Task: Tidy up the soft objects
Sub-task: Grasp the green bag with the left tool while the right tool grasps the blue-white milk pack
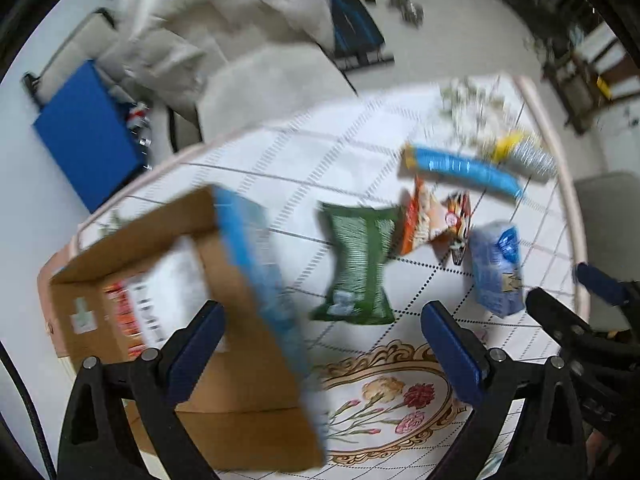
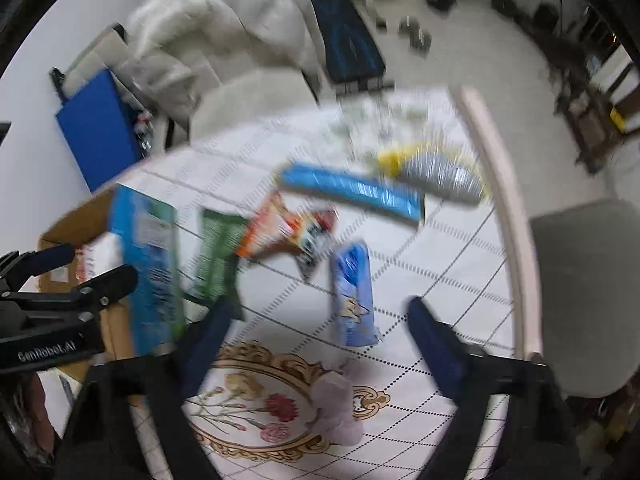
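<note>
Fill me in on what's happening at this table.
A person is sorting snack packets with two handheld tongs. Both the left tongs and right tongs are open and hold nothing, above the table. A cardboard box sits at the left; a green packet, an orange packet and a blue packet still lie loose.

Pale floor [image 1: 452,52], cream-draped sofa [image 1: 224,20], dark weight bench [image 2: 348,40] behind.

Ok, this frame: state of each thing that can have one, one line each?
Left gripper: jaws open, empty.
Right gripper: jaws open, empty.
Cardboard box: open, packets inside.
Green packet: lying flat on the table, sealed.
Orange packet: on the table, partly under the green one's edge.
Blue packet: lying flat.
</note>
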A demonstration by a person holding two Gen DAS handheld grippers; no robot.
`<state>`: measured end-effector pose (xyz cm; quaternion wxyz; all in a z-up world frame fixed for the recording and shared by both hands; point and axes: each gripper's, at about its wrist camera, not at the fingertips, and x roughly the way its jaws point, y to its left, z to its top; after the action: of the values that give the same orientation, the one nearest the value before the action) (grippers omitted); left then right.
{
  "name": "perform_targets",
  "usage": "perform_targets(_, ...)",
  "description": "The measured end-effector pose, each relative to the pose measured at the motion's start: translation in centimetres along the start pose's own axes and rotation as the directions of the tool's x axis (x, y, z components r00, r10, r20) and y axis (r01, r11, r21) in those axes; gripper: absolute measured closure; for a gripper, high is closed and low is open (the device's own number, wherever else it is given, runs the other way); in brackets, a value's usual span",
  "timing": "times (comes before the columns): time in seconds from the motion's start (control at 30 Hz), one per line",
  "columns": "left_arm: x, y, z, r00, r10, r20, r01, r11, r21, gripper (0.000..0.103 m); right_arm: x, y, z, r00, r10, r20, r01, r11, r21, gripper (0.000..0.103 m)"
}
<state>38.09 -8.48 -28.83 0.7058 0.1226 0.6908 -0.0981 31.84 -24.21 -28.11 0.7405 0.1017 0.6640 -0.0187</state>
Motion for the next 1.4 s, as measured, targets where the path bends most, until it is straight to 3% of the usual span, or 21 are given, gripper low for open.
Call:
perform_targets(0.1, 3.7, -2.3, 1.3, 0.997, 0.027, -0.073, -0.025, 0.999, 0.026, 0.003, 5.2, -1.9, -0.1, 0.993, 0.049, -0.106, -0.047, 0.999, 0.017, 0.056)
perform_targets(0.17, 4.9, -3.2, 1.8, 0.995, 0.036, -0.097, -0.034, 0.999, 0.028, 0.003, 7.4, -3.2, -0.5, 0.989, 0.025, -0.144, -0.023, 1.000, 0.019, 0.070)
perform_targets(0.37, 7.3, -3.6, 2.6, 0.989, 0.025, -0.148, -0.024, 1.000, 0.011, 0.003, 7.2, -9.7, -1.3, 0.987, -0.085, -0.133, 0.098, 0.991, 0.088, 0.069)
perform_targets(0.43, 8.2, -3.4, 2.8, 0.986, 0.016, -0.167, -0.017, 1.000, -0.005, 0.003, 6.5, -10.9, -1.2, 0.988, -0.091, -0.121, 0.104, 0.990, 0.099, 0.059)
perform_targets(0.5, 8.9, -3.0, 2.9, 0.982, 0.005, -0.189, -0.009, 1.000, -0.020, 0.003, 6.2, -11.6, -1.1, 0.991, -0.055, -0.118, 0.068, 0.992, 0.108, 0.025)
perform_targets(0.6, 9.4, -3.2, 3.0, 0.979, 0.019, -0.201, -0.020, 1.000, -0.004, 0.003, 6.3, -11.0, -0.9, 0.992, -0.015, -0.128, 0.028, 0.995, 0.094, 0.021)
perform_targets(0.63, 9.6, -3.3, 3.0, 0.976, -0.021, -0.218, 0.020, 1.000, -0.008, 0.003, 6.7, -10.7, -0.9, 0.990, -0.009, -0.140, 0.020, 0.997, 0.080, 0.020)
perform_targets(0.7, 10.4, -3.2, 3.1, 0.967, -0.048, -0.252, 0.041, 0.999, -0.030, 0.003, 7.6, -10.1, -0.2, 0.987, 0.003, -0.162, 0.007, 0.998, 0.058, 0.009)
perform_targets(0.9, 12.2, -3.2, 2.1, 0.962, -0.033, -0.270, 0.026, 0.999, -0.028, 0.004, 9.6, -9.4, 0.0, 0.973, -0.015, -0.230, 0.017, 1.000, 0.003, 0.009)
perform_targets(0.97, 12.9, -3.2, 1.6, 0.960, -0.036, -0.279, 0.029, 0.999, -0.030, 0.022, 10.1, -10.0, 0.2, 0.968, -0.022, -0.249, 0.023, 1.000, 0.003, 0.009)
perform_targets(1.03, 13.9, -3.2, 0.8, 0.951, -0.008, -0.308, 0.002, 1.000, -0.021, 0.060, 10.8, -10.3, 0.1, 0.965, -0.027, -0.262, 0.031, 0.999, 0.012, 0.009)
perform_targets(1.13, 14.1, -2.3, -0.2, 0.956, -0.019, -0.294, -0.004, 0.997, -0.077, 0.071, 11.6, -11.0, -0.2, 0.960, -0.035, -0.278, 0.047, 0.998, 0.035, 0.009)
perform_targets(1.17, 14.0, -2.4, -0.5, 0.958, -0.021, -0.287, -0.005, 0.996, -0.087, 0.073, 11.7, -11.2, -0.4, 0.959, -0.039, -0.279, 0.054, 0.997, 0.047, 0.013)
perform_targets(1.2, 13.5, -2.3, -0.7, 0.962, -0.025, -0.274, -0.002, 0.995, -0.098, 0.073, 11.6, -11.3, -0.6, 0.961, -0.031, -0.273, 0.050, 0.997, 0.061, 0.034)
perform_targets(1.3, 11.3, -1.9, -1.8, 0.976, -0.034, -0.215, 0.012, 0.994, -0.104, 0.074, 10.2, -11.6, -1.2, 0.969, -0.044, -0.242, 0.067, 0.994, 0.086, 0.058)
perform_targets(1.4, 8.0, -1.1, -3.1, 0.987, -0.075, -0.144, 0.058, 0.991, -0.121, 0.074, 7.6, -11.0, -2.4, 0.976, -0.029, -0.215, 0.051, 0.994, 0.101, 0.062)
